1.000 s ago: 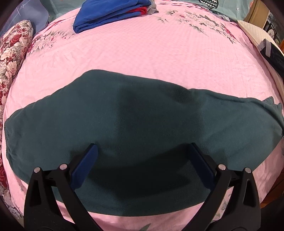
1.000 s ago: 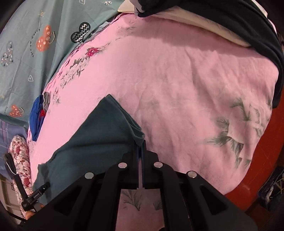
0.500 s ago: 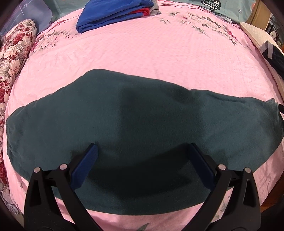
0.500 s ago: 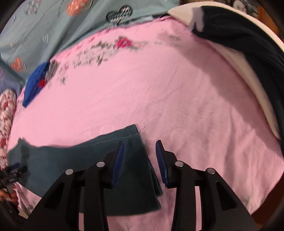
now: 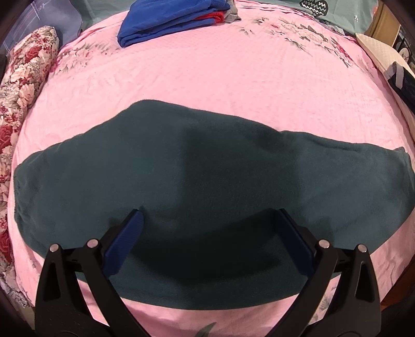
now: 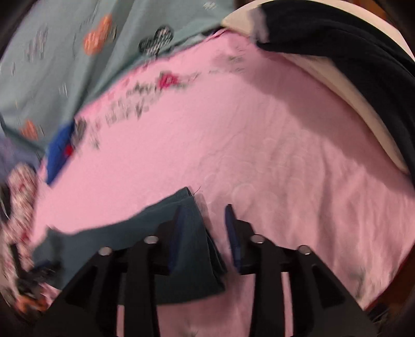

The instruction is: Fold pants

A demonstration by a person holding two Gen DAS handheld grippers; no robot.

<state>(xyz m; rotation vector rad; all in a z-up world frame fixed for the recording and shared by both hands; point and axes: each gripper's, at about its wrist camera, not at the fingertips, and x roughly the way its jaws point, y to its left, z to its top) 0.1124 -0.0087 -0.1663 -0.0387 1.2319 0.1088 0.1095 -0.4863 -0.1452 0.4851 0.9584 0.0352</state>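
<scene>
Right hand-held gripper (image 6: 203, 207) opening, pants (image 6: 160, 233) hem between jaws unpinched, left hand-held gripper (image 5: 208, 211) spread above pants

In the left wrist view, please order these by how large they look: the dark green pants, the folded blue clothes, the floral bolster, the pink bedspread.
1. pink bedspread
2. dark green pants
3. and 4. floral bolster and folded blue clothes: they look alike in size. Both sit at the picture's edge, partly cut off and fisheye-distorted, so I do not rank them.
</scene>
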